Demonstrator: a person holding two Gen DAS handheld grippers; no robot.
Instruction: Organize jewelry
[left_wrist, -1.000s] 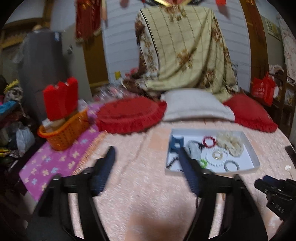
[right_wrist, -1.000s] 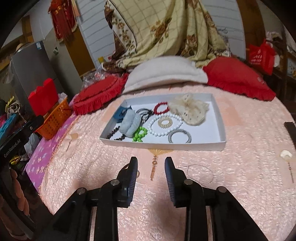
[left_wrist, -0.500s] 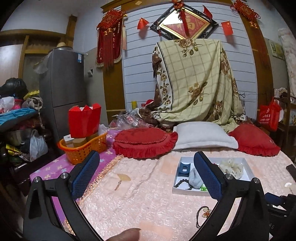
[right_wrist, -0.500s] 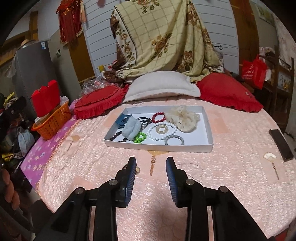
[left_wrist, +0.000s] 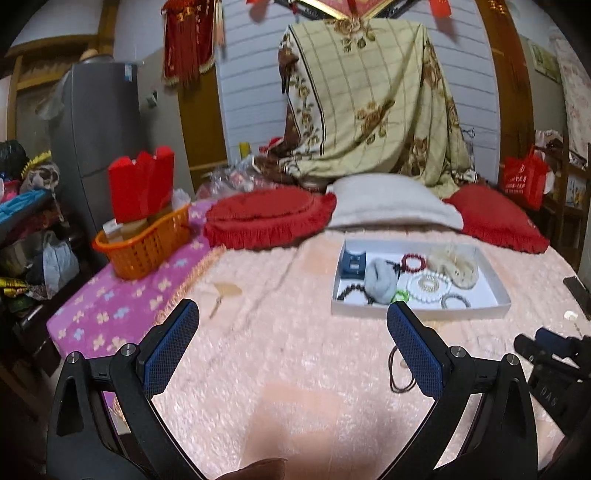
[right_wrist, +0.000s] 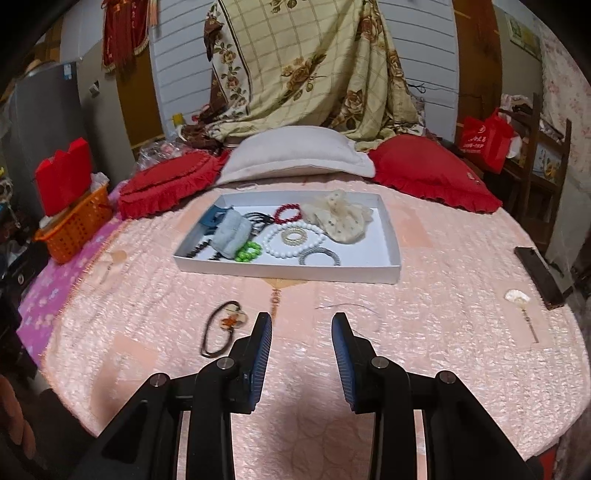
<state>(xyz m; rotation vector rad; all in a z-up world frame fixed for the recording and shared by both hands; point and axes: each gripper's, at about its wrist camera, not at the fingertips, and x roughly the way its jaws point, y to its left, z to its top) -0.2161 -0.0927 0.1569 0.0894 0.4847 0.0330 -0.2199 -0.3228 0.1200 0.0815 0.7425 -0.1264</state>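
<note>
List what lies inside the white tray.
White tray: red, white, grey, green and dark bead bracelets, cream scrunchie, blue clip. A grey cloth hides whatever lies beneath.

You have open pink bedspread (right_wrist: 424, 332) right ahead of both hand-held grippers, wide enough to sweep across. The white tray (right_wrist: 288, 271) sits squarely in the middle, its low wall facing you, so you must go over it. Just beside the right hand-held gripper (right_wrist: 301, 334), on its left, lies a brown cord loop (right_wrist: 218, 332); a thin wire (right_wrist: 347, 306) lies ahead of it. Right edge: a dark flat bar (right_wrist: 539, 273) and a small pale charm (right_wrist: 517, 297). Pillows (right_wrist: 295, 155) close the far side, and an orange basket (left_wrist: 144, 245) blocks the left
</note>
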